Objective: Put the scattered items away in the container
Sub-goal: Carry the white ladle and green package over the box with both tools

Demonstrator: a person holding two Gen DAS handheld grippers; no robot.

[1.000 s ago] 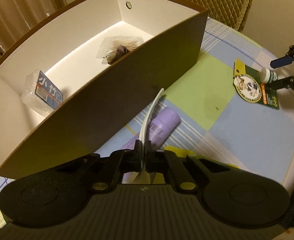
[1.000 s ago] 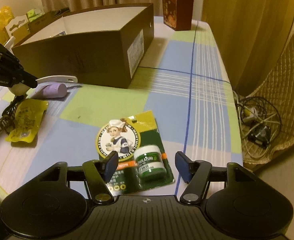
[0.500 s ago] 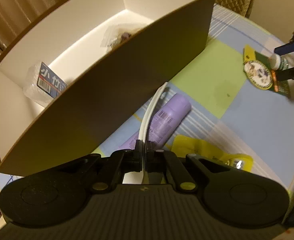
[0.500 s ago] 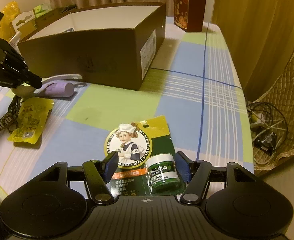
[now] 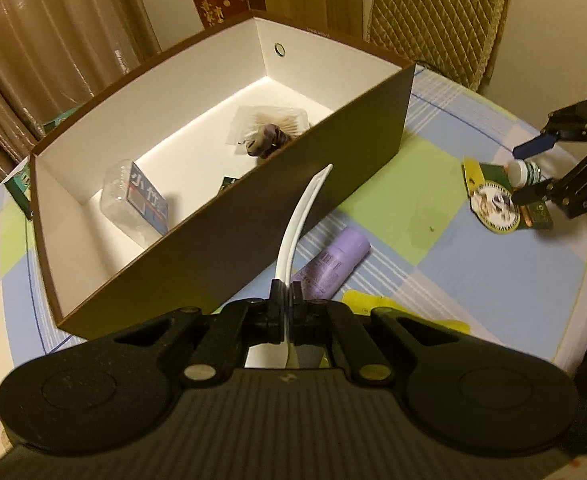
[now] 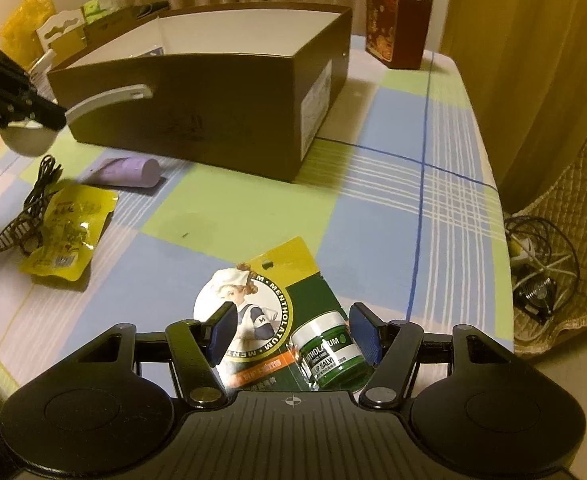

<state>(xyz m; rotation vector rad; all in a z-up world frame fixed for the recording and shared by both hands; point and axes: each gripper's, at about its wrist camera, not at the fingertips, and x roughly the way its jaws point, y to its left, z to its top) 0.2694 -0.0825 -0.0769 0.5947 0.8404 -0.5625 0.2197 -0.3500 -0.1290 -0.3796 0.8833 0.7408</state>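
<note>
My left gripper (image 5: 287,300) is shut on a white plastic spoon (image 5: 299,216) and holds it in the air beside the near wall of the brown box (image 5: 333,152); the spoon's handle tip is level with the rim. In the right wrist view the spoon (image 6: 105,98) and left gripper (image 6: 41,118) show at the left. My right gripper (image 6: 293,332) is open, low over the table, its jaws either side of the Mentholatum lip-salve card (image 6: 277,312) and green jar (image 6: 329,356). The box (image 6: 213,108) holds a clear packet (image 5: 137,196) and a bagged item (image 5: 267,130).
A purple tube (image 6: 125,170), a yellow snack pouch (image 6: 67,232) and a dark hair clip with cord (image 6: 21,232) lie on the checked tablecloth. A dark red carton (image 6: 397,20) stands behind the box. A chair with cables (image 6: 541,264) is past the table's right edge.
My left gripper has lifted the spoon higher beside the box. My right gripper has moved forward and down so the lip-salve jar sits between its jaws.
</note>
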